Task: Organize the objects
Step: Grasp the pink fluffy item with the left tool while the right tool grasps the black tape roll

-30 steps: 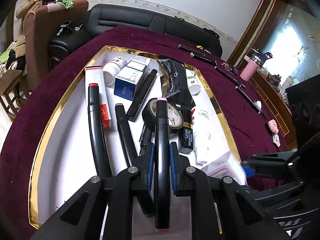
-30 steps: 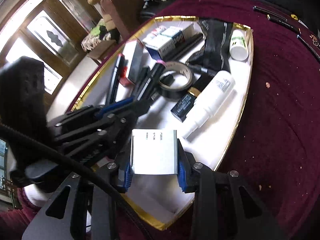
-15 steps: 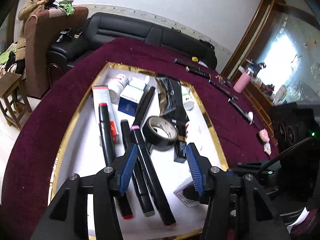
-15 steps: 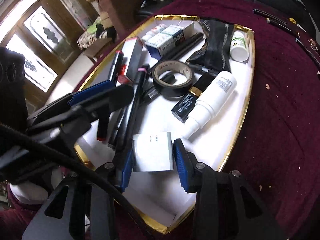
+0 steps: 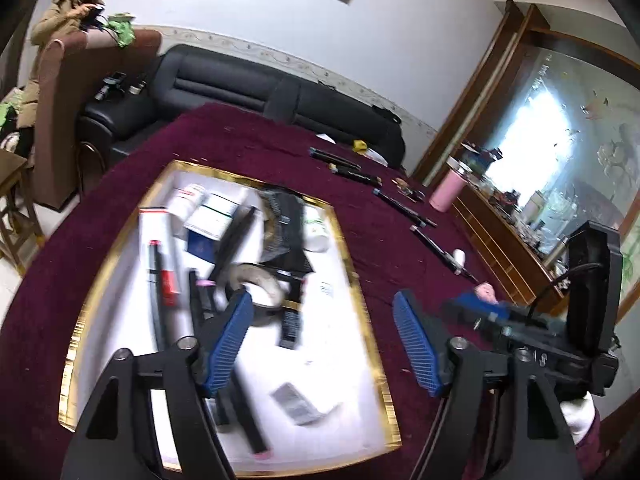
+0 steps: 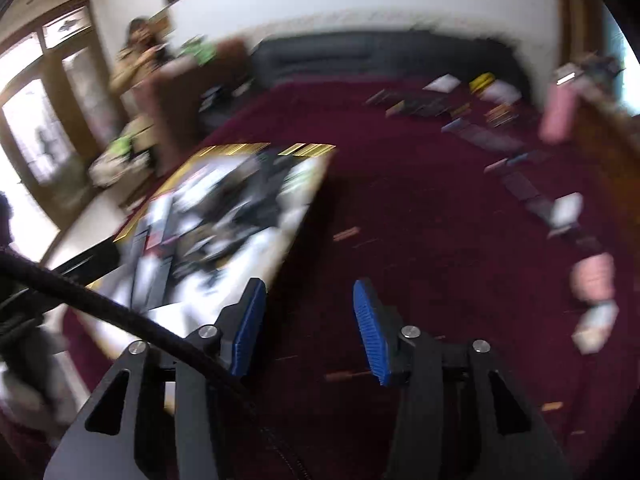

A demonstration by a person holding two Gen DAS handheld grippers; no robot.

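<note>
Most things already lie in the gold-rimmed tray [image 5: 362,300]; several pens [image 5: 402,206] remain on the cloth to the far right. The left gripper [image 5: 324,344] and right gripper [image 6: 308,330] have just been opening, both now wide and empty.

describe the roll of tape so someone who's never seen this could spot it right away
Start at the white tray with the gold rim on the maroon tablecloth. Near its middle, just beyond the left tongs' blue pads, lies the roll of black tape. It is the only ring-shaped thing there; its neighbours are straight markers, boxes and bottles.
</note>
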